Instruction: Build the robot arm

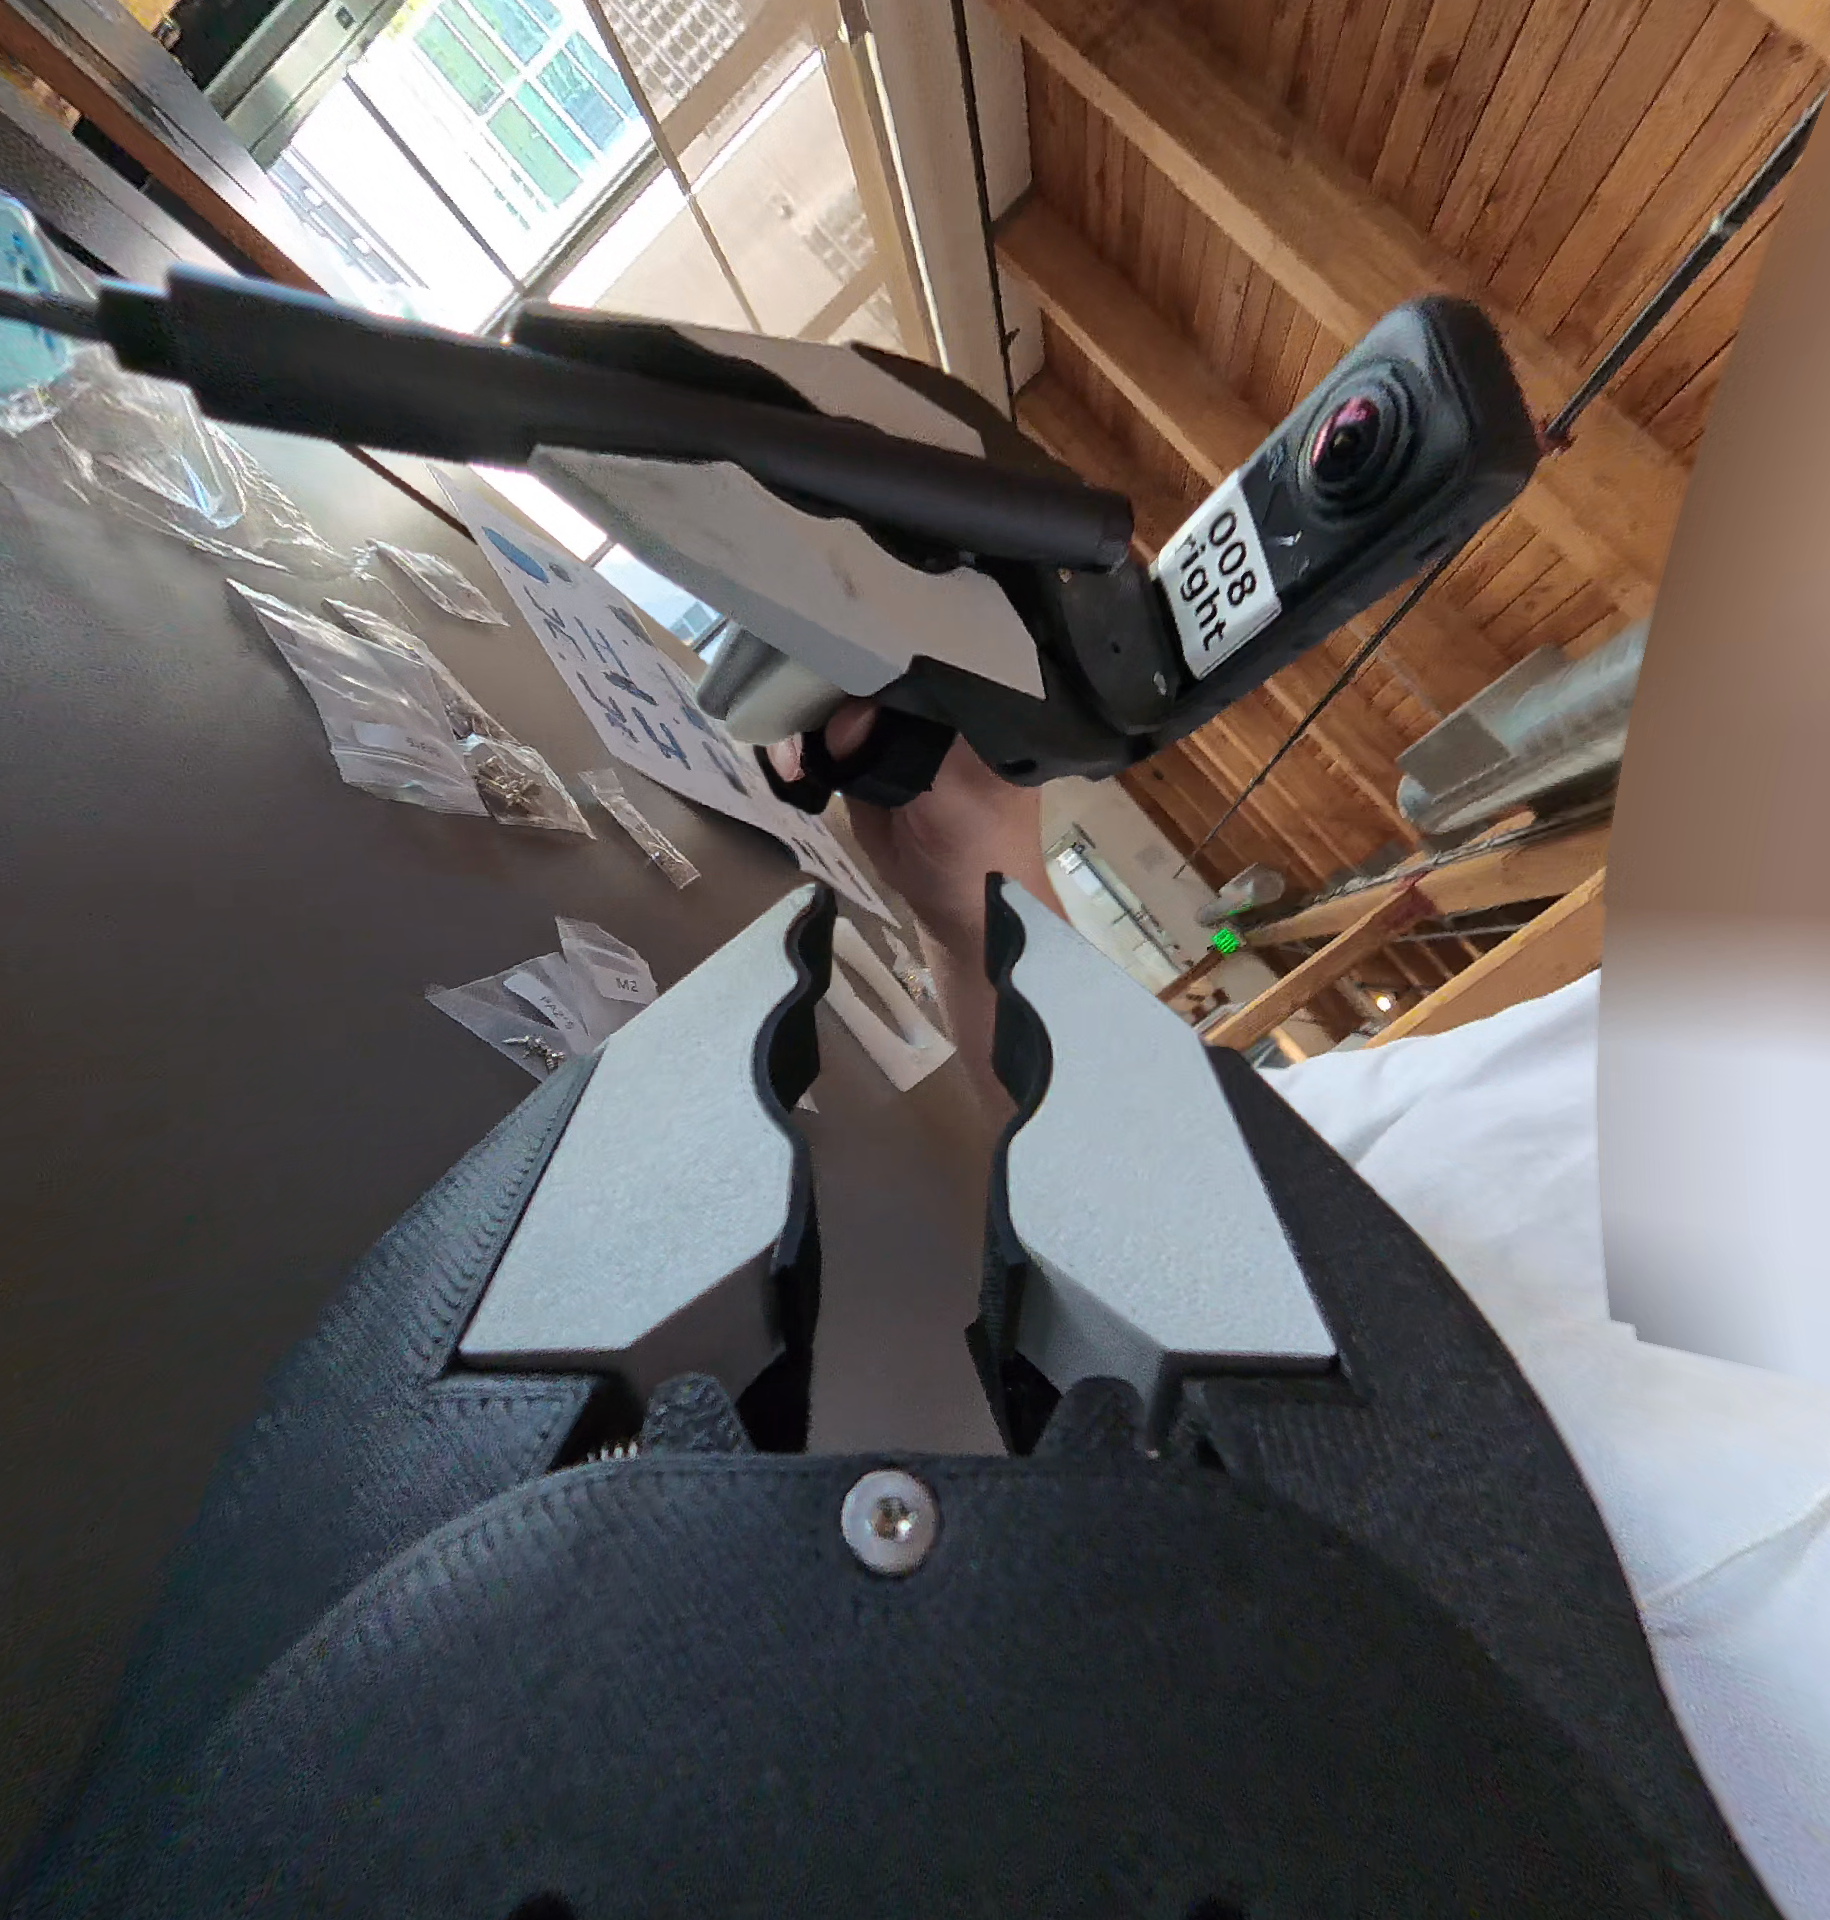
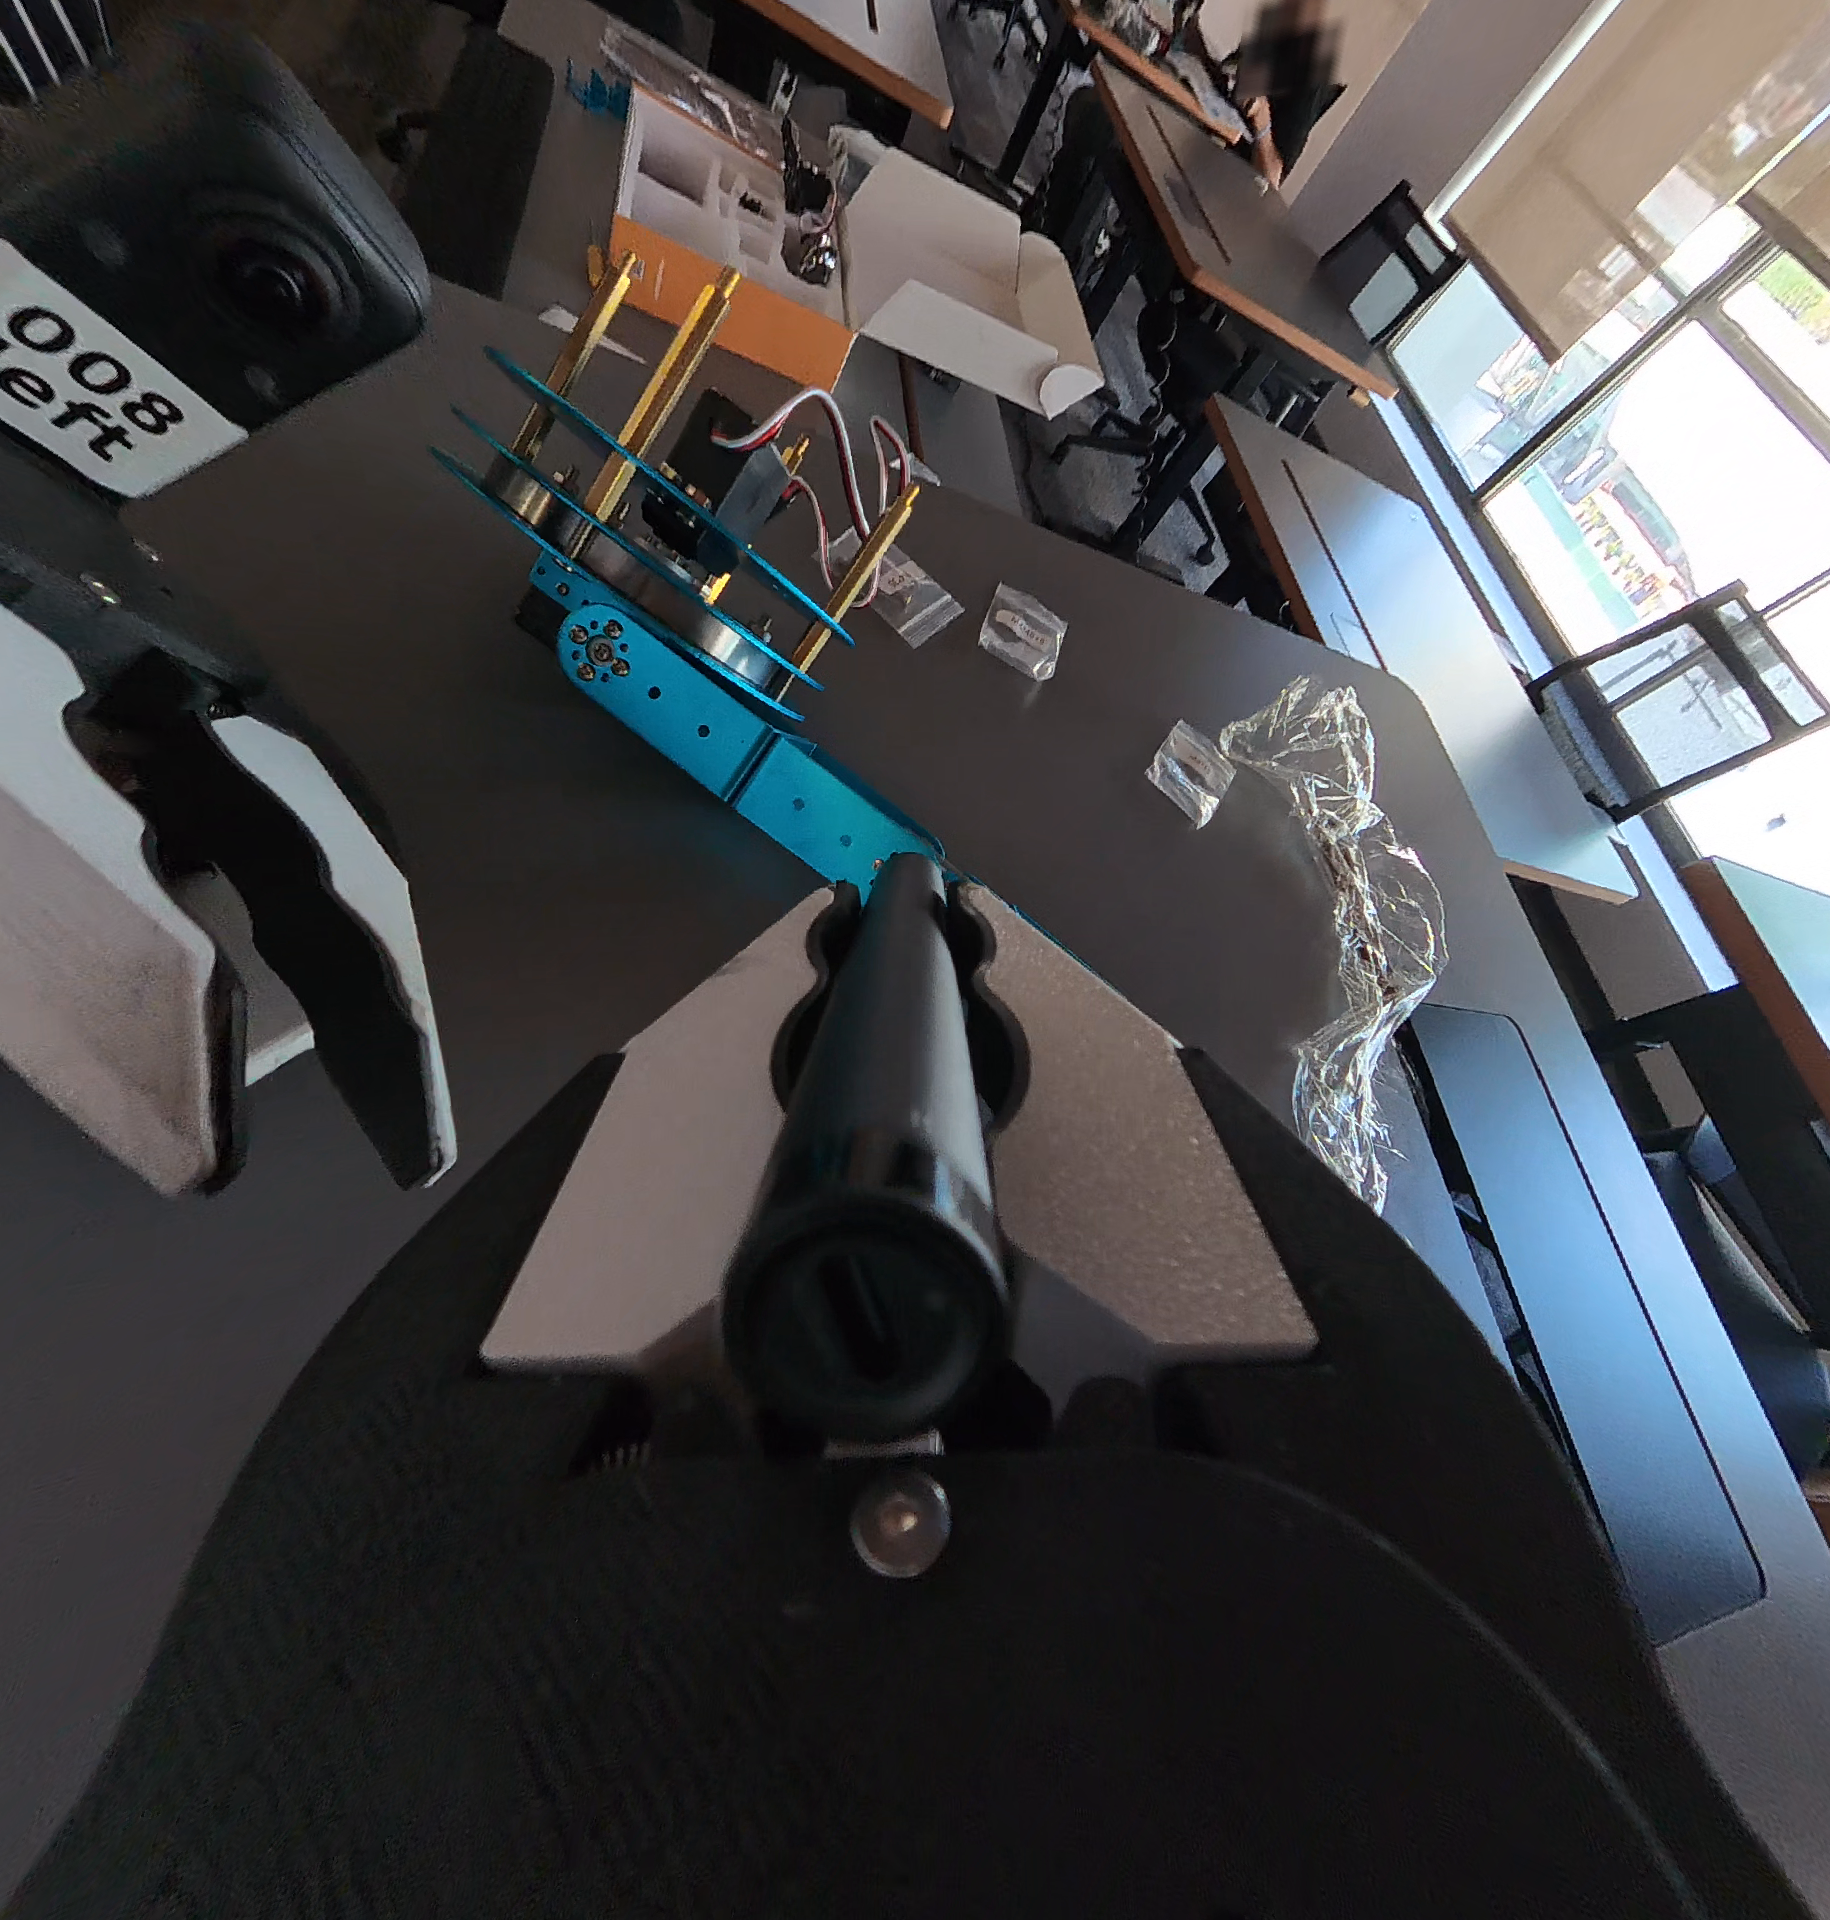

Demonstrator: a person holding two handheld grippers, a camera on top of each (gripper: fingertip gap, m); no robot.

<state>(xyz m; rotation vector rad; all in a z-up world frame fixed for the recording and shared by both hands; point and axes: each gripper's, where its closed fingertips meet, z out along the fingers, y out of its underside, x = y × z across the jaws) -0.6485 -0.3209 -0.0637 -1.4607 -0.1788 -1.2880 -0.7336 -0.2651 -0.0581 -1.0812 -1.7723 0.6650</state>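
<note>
My right gripper [image 2: 903,894] is shut on a black cylindrical tool [image 2: 880,1091] that runs forward between its fingers. The tool's far end is over the blue metal bracket [image 2: 786,769] of a blue assembly [image 2: 672,582] with round plates, brass standoffs and red-white wires, which stands on the dark table [image 2: 423,831]. My left gripper [image 1: 906,894] is open and empty, held above the table beside the right one. In the left wrist view the right gripper [image 1: 537,395] holds the tool [image 1: 371,364] across the frame. The left gripper [image 2: 308,1169] also shows open at the left of the right wrist view.
Several small clear bags of screws [image 1: 412,707] and a white printed sheet [image 1: 599,644] lie on the table [image 1: 163,987]. Crumpled clear wrap [image 2: 1347,883] and small bags [image 2: 1020,629] lie near the table's right edge. An open orange and white box [image 2: 724,208] stands behind the assembly. Left tips to right tips: about 10 centimeters.
</note>
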